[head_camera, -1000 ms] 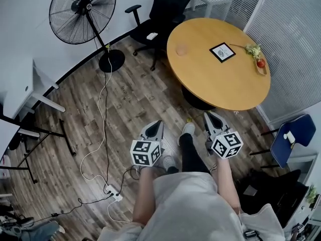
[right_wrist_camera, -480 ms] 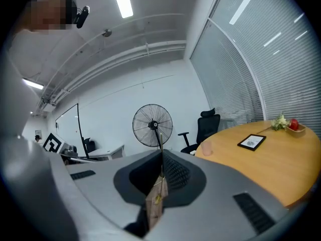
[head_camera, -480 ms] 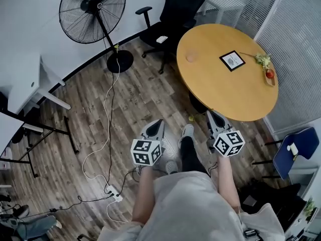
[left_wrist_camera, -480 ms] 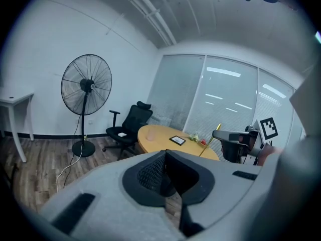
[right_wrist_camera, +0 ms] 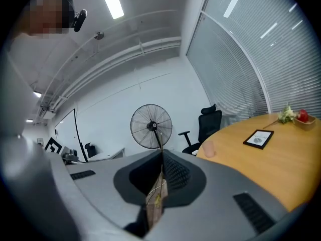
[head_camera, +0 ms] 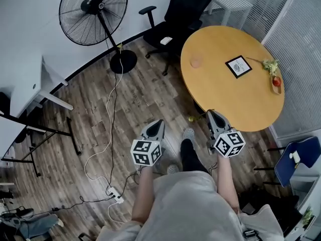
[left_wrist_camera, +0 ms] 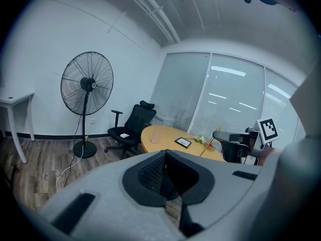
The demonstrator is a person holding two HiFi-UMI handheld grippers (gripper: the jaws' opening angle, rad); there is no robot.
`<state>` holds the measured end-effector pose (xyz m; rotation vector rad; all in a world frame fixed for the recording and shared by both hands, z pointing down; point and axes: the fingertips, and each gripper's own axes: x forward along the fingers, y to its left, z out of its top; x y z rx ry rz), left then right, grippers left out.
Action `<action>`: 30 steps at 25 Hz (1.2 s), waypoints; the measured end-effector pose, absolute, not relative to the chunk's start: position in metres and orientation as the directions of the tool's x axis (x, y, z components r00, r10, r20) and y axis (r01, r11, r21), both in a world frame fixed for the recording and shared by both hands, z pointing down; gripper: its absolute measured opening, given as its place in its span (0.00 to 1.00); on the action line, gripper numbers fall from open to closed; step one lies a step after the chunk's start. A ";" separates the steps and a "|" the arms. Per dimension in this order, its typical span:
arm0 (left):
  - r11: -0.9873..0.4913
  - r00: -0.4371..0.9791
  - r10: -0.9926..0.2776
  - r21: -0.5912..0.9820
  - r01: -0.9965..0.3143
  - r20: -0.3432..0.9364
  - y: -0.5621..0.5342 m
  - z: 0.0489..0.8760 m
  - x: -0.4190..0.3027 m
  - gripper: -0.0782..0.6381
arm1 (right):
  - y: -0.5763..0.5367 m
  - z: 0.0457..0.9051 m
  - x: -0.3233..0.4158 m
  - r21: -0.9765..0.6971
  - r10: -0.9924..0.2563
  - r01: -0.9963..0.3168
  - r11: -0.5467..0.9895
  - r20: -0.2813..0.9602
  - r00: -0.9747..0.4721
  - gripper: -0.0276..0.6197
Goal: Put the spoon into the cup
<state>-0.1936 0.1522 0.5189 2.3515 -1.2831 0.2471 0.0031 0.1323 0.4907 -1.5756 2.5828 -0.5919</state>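
A translucent pinkish cup (head_camera: 195,62) stands on the round wooden table (head_camera: 241,102), near its far left edge; it also shows in the left gripper view (left_wrist_camera: 154,138) and the right gripper view (right_wrist_camera: 209,147). My right gripper (head_camera: 211,113) is just short of the table's near edge, shut on a thin yellowish spoon (head_camera: 191,118) that sticks out to its left. In the left gripper view the spoon (left_wrist_camera: 206,145) slants down from the right gripper (left_wrist_camera: 220,133). My left gripper (head_camera: 157,123) hangs over the floor, shut and empty, well left of the table.
A framed picture (head_camera: 237,67) and a dish with greenery and a red fruit (head_camera: 274,77) lie on the table. A black office chair (head_camera: 175,21) and a standing fan (head_camera: 93,6) are beyond. Cables and a power strip (head_camera: 114,194) lie on the floor. A blue chair (head_camera: 297,157) is at right.
The person has walked toward the table, which now lies closer to the right gripper. Both grippers keep the same pose, and the spoon stays in the right one.
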 end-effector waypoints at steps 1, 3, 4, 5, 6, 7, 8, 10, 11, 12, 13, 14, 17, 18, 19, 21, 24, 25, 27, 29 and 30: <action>-0.474 0.557 -0.746 0.296 -0.829 0.365 0.145 0.520 -0.191 0.12 | 0.126 0.491 0.006 -0.356 -0.870 -0.846 0.398 0.146 -0.471 0.05; -0.488 0.567 -0.733 0.290 -0.823 0.375 0.128 0.520 -0.186 0.12 | 0.111 0.491 0.012 -0.359 -0.876 -0.849 0.387 0.146 -0.460 0.05; -0.496 0.572 -0.728 0.286 -0.820 0.379 0.118 0.520 -0.183 0.12 | 0.102 0.490 0.016 -0.362 -0.879 -0.851 0.380 0.144 -0.454 0.05; -0.503 0.576 -0.724 0.281 -0.817 0.380 0.107 0.519 -0.179 0.12 | 0.094 0.489 0.022 -0.365 -0.884 -0.853 0.373 0.141 -0.447 0.05; -0.509 0.579 -0.721 0.276 -0.815 0.379 0.096 0.517 -0.174 0.12 | 0.085 0.489 0.028 -0.369 -0.888 -0.855 0.365 0.137 -0.438 0.05; -0.514 0.581 -0.722 0.271 -0.814 0.376 0.085 0.515 -0.169 0.12 | 0.076 0.488 0.036 -0.374 -0.893 -0.856 0.356 0.134 -0.430 0.05; -0.515 0.580 -0.726 0.266 -0.815 0.370 0.073 0.513 -0.164 0.12 | 0.067 0.487 0.044 -0.378 -0.897 -0.858 0.348 0.132 -0.422 0.05; -0.514 0.576 -0.735 0.260 -0.817 0.358 0.053 0.506 -0.155 0.12 | 0.050 0.484 0.058 -0.383 -0.902 -0.860 0.337 0.130 -0.411 0.05; -0.515 0.576 -0.736 0.258 -0.817 0.355 0.044 0.504 -0.150 0.12 | 0.043 0.483 0.065 -0.385 -0.904 -0.861 0.333 0.129 -0.407 0.05; -0.517 0.577 -0.736 0.256 -0.817 0.355 0.037 0.503 -0.145 0.12 | 0.035 0.481 0.072 -0.386 -0.906 -0.862 0.328 0.128 -0.402 0.05; -0.519 0.578 -0.735 0.254 -0.816 0.356 0.030 0.502 -0.139 0.12 | 0.028 0.480 0.080 -0.388 -0.909 -0.863 0.323 0.126 -0.397 0.05; -0.520 0.578 -0.734 0.252 -0.816 0.357 0.023 0.501 -0.134 0.12 | 0.020 0.480 0.087 -0.390 -0.911 -0.864 0.319 0.124 -0.393 0.05; -0.522 0.574 -0.734 0.239 -0.819 0.363 0.000 0.499 -0.126 0.12 | -0.005 0.479 0.099 -0.400 -0.912 -0.860 0.316 0.124 -0.392 0.05; -0.521 0.570 -0.736 0.233 -0.821 0.365 -0.007 0.499 -0.126 0.12 | -0.012 0.480 0.101 -0.402 -0.910 -0.859 0.316 0.129 -0.395 0.05; -0.517 0.565 -0.739 0.230 -0.825 0.367 -0.014 0.498 -0.126 0.12 | -0.017 0.481 0.103 -0.403 -0.907 -0.859 0.316 0.136 -0.397 0.05; -0.503 0.553 -0.748 0.231 -0.833 0.367 -0.026 0.496 -0.126 0.12 | -0.025 0.481 0.109 -0.407 -0.906 -0.859 0.312 0.145 -0.398 0.05; -0.486 0.538 -0.764 0.231 -0.843 0.356 -0.043 0.490 -0.122 0.12 | -0.045 0.477 0.118 -0.410 -0.907 -0.857 0.313 0.138 -0.397 0.05; -0.484 0.536 -0.766 0.230 -0.844 0.354 -0.048 0.491 -0.120 0.12 | -0.052 0.477 0.120 -0.410 -0.907 -0.856 0.315 0.136 -0.398 0.05; -0.477 0.528 -0.768 0.227 -0.849 0.363 -0.055 0.496 -0.119 0.12 | -0.063 0.481 0.121 -0.416 -0.905 -0.853 0.315 0.138 -0.402 0.05; -0.468 0.519 -0.767 0.225 -0.855 0.376 -0.062 0.500 -0.119 0.12 | -0.073 0.486 0.123 -0.425 -0.901 -0.848 0.317 0.144 -0.409 0.05; -0.464 0.516 -0.767 0.225 -0.857 0.380 -0.068 0.501 -0.118 0.12 | -0.078 0.487 0.124 -0.426 -0.899 -0.846 0.319 0.147 -0.413 0.05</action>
